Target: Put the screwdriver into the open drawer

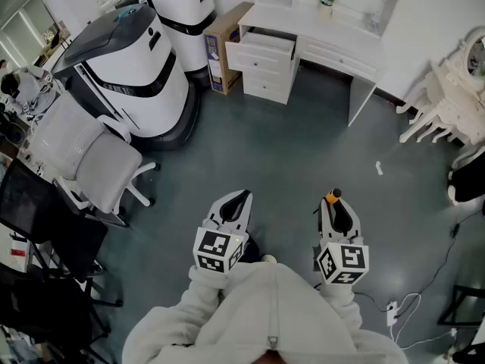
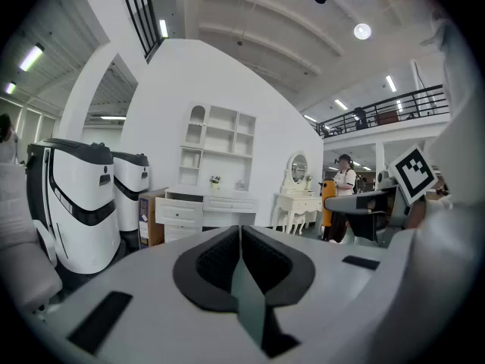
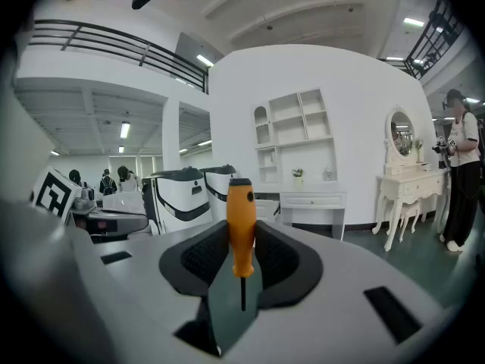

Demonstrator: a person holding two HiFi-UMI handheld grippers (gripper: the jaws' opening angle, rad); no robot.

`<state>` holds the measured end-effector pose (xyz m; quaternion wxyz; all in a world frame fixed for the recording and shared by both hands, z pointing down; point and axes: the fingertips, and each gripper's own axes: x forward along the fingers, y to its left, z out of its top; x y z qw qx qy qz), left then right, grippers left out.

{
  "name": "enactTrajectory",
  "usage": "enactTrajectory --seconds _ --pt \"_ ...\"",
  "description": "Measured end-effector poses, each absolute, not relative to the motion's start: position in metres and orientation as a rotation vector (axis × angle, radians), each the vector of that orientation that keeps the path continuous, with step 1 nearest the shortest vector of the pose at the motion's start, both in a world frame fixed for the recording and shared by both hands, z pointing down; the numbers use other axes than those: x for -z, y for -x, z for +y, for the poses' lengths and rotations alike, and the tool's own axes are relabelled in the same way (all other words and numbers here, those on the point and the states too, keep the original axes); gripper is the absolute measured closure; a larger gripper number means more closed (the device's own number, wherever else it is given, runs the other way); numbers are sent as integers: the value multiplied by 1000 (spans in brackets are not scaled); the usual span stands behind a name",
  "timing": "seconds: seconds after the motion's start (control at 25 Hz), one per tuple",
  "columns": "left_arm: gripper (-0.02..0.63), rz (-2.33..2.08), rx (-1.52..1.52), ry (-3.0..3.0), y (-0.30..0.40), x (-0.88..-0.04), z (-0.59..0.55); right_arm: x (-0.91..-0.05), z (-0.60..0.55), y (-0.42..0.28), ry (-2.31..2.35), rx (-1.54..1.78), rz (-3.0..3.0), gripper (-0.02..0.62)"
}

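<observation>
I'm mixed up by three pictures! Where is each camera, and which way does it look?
Head view: on the person's head, looking down at the floor; shows the jacket, left gripper, right gripper.
Left gripper view: rides that gripper, facing the desk over its shut jaws.
Right gripper view: rides that gripper, facing the desk past the screwdriver it grips.
Shared: all three show the desk.

The right tool (image 3: 242,241) clamps an orange screwdriver (image 3: 241,211) by its handle, upright, with the black-capped end up and the thin shaft pointing down. Beyond it stands a white counter (image 3: 312,201) with shelves above. Left of the counter are two white-and-black machines (image 3: 186,196). Right of it are a mirrored dressing table (image 3: 405,184) and a person (image 3: 460,180).
</observation>
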<state>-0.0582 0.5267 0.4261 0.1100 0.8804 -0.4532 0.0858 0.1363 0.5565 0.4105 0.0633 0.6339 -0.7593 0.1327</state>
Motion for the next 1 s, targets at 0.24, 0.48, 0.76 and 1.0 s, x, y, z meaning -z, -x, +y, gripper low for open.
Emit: enactTrajectory --seconds 0.24,0.48,0.76,1.0 --pt "581 -1361 -260 -2586 66 -424 551 -410 576 -129 -1911 -401 -2319 471" --pt "581 -1394 -229 -2580 66 -420 566 -404 589 -128 -1913 -383 -2352 471" --pt "581 -1452 -241 -2530 65 -426 573 -408 597 -134 -1883 -386 -2360 471" --pt "581 -1462 -253 -2539 60 -423 557 -409 588 -137 -1857 -374 -2366 471"
